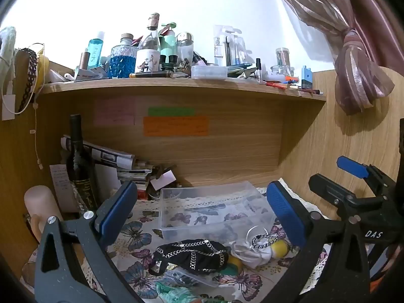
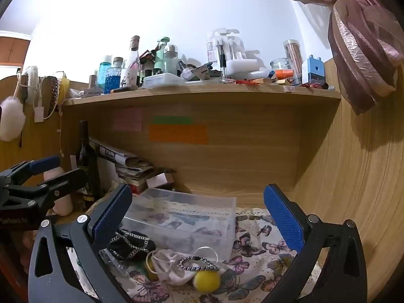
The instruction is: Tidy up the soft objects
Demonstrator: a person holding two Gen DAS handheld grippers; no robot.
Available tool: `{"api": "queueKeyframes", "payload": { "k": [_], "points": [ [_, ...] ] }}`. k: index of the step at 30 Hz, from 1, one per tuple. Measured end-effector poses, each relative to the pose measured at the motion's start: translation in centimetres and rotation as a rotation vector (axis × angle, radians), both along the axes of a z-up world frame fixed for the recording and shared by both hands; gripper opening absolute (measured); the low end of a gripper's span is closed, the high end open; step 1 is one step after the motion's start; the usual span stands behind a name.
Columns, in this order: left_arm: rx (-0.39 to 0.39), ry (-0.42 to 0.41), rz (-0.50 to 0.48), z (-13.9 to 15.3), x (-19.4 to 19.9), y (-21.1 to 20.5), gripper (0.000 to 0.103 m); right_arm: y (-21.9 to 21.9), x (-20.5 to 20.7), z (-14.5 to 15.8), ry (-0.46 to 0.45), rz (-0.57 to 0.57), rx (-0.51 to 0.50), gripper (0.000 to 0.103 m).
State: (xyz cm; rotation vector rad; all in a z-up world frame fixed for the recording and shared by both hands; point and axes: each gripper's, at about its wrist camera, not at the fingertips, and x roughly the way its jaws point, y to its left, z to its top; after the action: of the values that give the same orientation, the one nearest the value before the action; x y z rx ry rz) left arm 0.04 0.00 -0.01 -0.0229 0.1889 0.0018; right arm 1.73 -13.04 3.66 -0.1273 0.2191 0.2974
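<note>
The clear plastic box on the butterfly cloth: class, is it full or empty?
Empty. Through the clear plastic box only the butterfly cloth shows; the black chained pouch and yellow ball lie outside it.

Wooden alcove (image 1: 227, 139), white wall (image 1: 176, 0), curtain (image 1: 328, 7)

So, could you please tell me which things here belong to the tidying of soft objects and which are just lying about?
For the job:
clear bin
black pouch
white pouch
yellow ball
braided band

Just lying about:
wine bottle
papers
shelf bottles
sticky notes
curtain
</note>
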Motion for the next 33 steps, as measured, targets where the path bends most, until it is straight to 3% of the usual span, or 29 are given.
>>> {"api": "queueKeyframes", "payload": {
  "k": [33],
  "points": [
    [-0.017, 0.0, -0.024, -0.5, 0.4, 0.5, 0.103, 0.4, 0.3, 0.2, -0.021, 0.005, 0.005, 0.103]
  ]
}}
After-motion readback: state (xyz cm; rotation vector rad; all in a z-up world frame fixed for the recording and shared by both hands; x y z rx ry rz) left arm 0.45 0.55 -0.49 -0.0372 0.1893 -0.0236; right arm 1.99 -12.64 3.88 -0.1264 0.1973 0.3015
